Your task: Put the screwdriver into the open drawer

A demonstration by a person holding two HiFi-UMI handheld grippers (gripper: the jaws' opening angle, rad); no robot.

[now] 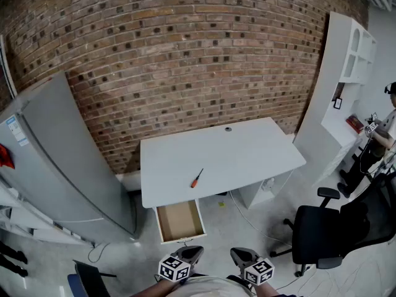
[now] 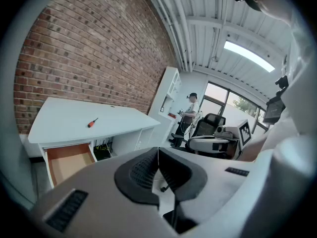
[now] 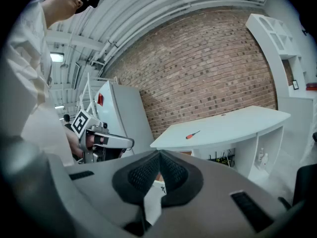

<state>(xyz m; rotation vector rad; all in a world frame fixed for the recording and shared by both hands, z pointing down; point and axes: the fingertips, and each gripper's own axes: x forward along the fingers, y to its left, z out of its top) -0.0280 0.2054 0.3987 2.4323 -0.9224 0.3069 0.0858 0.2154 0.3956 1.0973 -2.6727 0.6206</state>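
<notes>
Near the front edge of the white worktop (image 1: 247, 147), left of its middle, lies the screwdriver (image 1: 196, 178), its orange handle towards the front and its shaft pointing back and to the right. Below that edge, at the worktop's left end, the drawer (image 1: 179, 221) stands pulled out, showing its wooden bottom. Both claws hang low in the head view, well apart from the worktop and the screwdriver. The left claw (image 1: 189, 251) has its jaws together with nothing between them, and the right claw (image 1: 239, 252) likewise has its jaws pressed together on nothing. A black office chair (image 1: 314, 226) stands on the floor off the worktop's right front corner.
</notes>
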